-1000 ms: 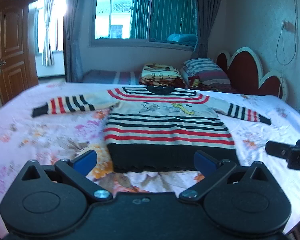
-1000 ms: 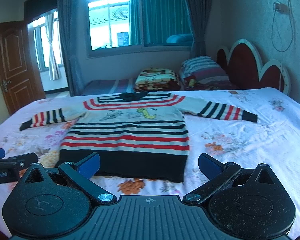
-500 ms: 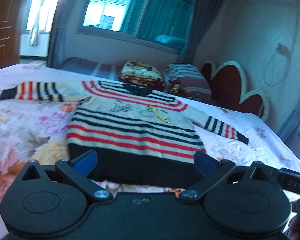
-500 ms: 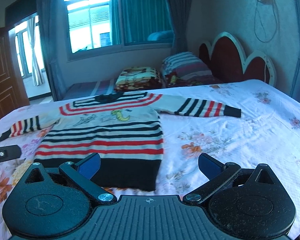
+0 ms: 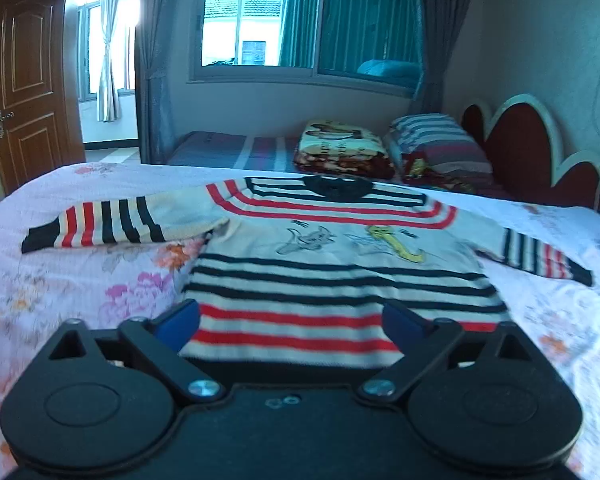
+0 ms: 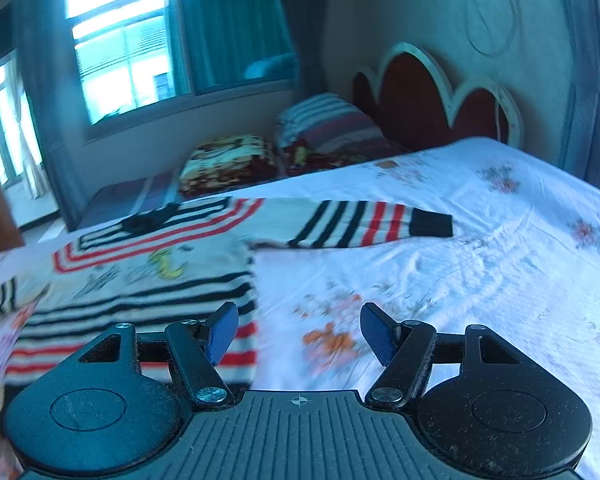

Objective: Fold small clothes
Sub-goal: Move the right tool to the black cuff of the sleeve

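A small striped sweater [image 5: 332, 264] in cream, black and red lies flat on the bed with both sleeves spread out. Its left sleeve [image 5: 100, 226] points left and its right sleeve [image 6: 372, 220] points right. My left gripper [image 5: 290, 322] is open and empty, low over the sweater's lower body. My right gripper [image 6: 298, 332] is open and empty, over the sheet just right of the sweater's right edge [image 6: 254, 280], with its left finger above the hem area.
The bed has a white floral sheet [image 6: 480, 280]. A folded blanket [image 5: 342, 152] and a striped pillow [image 5: 436, 146] lie at the far side by the red headboard [image 5: 524, 144]. A door [image 5: 24, 80] stands at the left.
My left gripper has swung back to face the sweater squarely and moved closer over it. My right gripper has moved forward and right, tilting, and its fingers stand narrower than before.
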